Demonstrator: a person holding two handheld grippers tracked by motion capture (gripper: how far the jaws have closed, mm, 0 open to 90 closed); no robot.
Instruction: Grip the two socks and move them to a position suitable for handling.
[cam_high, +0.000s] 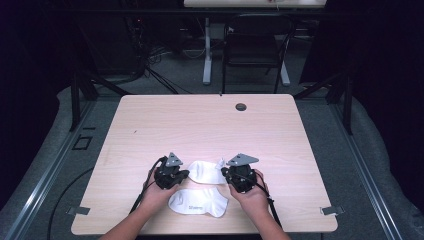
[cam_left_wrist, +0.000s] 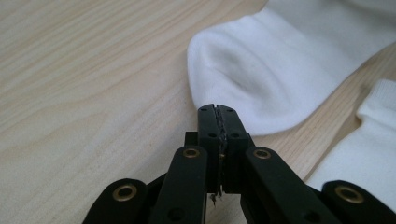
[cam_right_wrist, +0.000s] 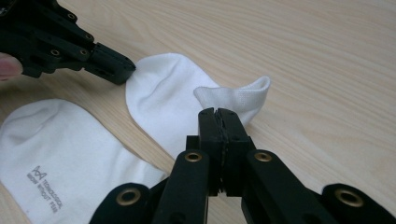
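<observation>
Nearest the camera in the high view, two forearms come up from the bottom edge onto the pale wood tabletop (cam_high: 150, 125). At the left, the left hand (cam_high: 154, 192) holds the left claw (cam_high: 184, 174); its jaws are pressed together on the rounded toe end of the far sock (cam_high: 206, 171), and in the left gripper view that toe edge sits right at the tips. Between the two hands, closer to the person, lies the near sock (cam_high: 197, 202), flat, white, with small grey lettering on it, just beside the far sock. At the right, the right hand (cam_high: 251, 192) holds the right claw (cam_high: 223, 172), jaws together on the far sock's ribbed cuff (cam_right_wrist: 243, 95), which stands up in a fold off the tabletop.
</observation>
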